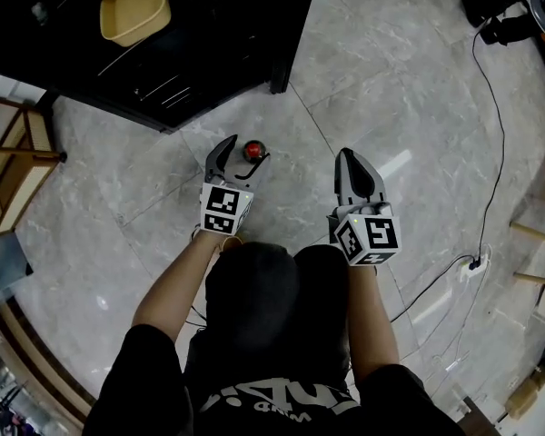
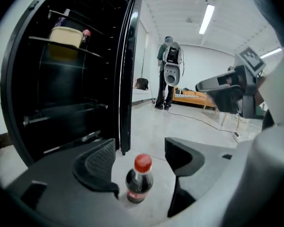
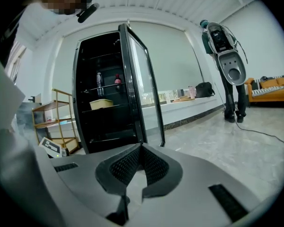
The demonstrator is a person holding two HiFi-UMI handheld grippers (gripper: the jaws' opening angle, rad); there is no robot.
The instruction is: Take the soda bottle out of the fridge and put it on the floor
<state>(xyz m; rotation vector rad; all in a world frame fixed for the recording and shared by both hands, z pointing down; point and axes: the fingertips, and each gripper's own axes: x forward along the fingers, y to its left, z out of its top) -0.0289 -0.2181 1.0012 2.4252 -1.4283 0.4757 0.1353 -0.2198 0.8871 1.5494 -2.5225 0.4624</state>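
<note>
The soda bottle (image 1: 252,150) is seen standing upright on the grey tiled floor (image 1: 418,89), a little out from the front corner of the black fridge (image 1: 209,44). Its red cap is on and dark liquid fills it. The left gripper (image 1: 248,148) is held over it with the jaws wide apart. In the left gripper view the bottle (image 2: 138,183) shows in the gap of that gripper (image 2: 142,150), and neither pad is pressed against it. The right gripper (image 1: 350,157) is held beside the left one, over bare floor, with its jaws closed together on nothing; in the right gripper view the two pads of the gripper (image 3: 141,148) are seen meeting.

The fridge door (image 2: 128,70) stands open, and its lower end is the nearest thing to the bottle. A yellow tub (image 1: 134,5) is set on a wire shelf inside the fridge, and a red-capped bottle (image 3: 117,79) is seen on the shelf above it. A wooden rack (image 1: 14,162) stands at the fridge's far side, well apart from the bottle. A black cable (image 1: 495,153) is laid across the floor towards a power strip (image 1: 475,263), well apart from both grippers. Further off, a person (image 2: 168,72) stands on the floor near an orange bench (image 2: 191,97).
</note>
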